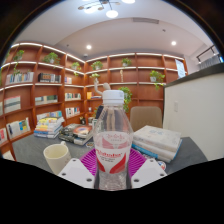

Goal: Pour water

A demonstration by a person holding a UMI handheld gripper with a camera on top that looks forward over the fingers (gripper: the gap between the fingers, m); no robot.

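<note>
A clear plastic water bottle with a white cap is seen upright between the two fingers of the hand-held gripper, its magenta pads showing on either side of the bottle's lower half. The pads appear to sit tight against the bottle's sides, so the bottle is taken as clamped — though its base is hidden behind the fingers, and whether it rests on the table or is lifted clear of it cannot be told. A pink-and-white label is wrapped around the bottle's middle; its print cannot be read.

Just to the left of the fingers a pale cup is set on the grey table, its lower part cut off by the left finger. Whether anything is in the cup cannot be made out. To the right of the bottle a folded stack of white cloth is laid on the table, and beyond the cup stacks of books are piled — their titles too small to tell.

Behind it all, wooden bookshelves lined with books and small potted plants are ranged along the back wall, under round ceiling lights. A white partition is partly seen at the right.
</note>
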